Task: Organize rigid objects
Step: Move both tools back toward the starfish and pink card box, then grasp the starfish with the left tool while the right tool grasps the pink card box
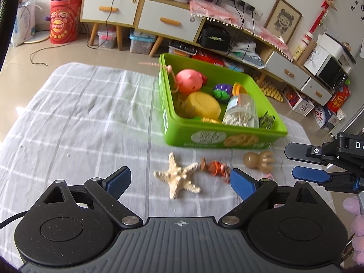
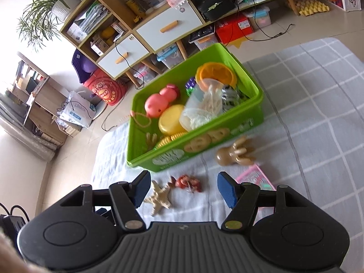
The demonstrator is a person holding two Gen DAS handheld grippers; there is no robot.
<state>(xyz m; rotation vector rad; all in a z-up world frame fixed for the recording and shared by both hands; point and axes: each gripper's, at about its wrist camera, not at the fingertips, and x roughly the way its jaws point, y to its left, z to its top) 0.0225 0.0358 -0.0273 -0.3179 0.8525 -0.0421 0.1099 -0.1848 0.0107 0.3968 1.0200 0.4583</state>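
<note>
Rigid objects still outside the bin number four: one pale starfish [image 1: 179, 177], one small orange-red crab-like toy [image 1: 215, 167], one tan octopus figure [image 1: 259, 159] and one pink flat item [image 2: 254, 177] with a grid pattern, all lying on the grey checked cloth [image 1: 79, 113] in front of the green bin [image 1: 213, 136]. The left gripper [image 1: 180, 182] has its jaws spread wide with nothing between the pads; the starfish and the crab-like toy lie on the cloth below the gap, untouched. The right gripper [image 2: 183, 190] has its jaws parted about halfway, also empty, above the same two toys, with the pink item beside its right finger. Its blue-padded fingers [image 1: 309, 175] show at the right edge of the left wrist view. Inside the bin lie one pink pig toy [image 1: 190, 80], one yellow round lid [image 1: 202, 104], one clear jar of cotton swabs [image 1: 242, 113], one purple toy [image 1: 221, 92] and one orange ring [image 2: 216, 72]. Behind stand low shelves with drawers [image 1: 168, 20].
</note>
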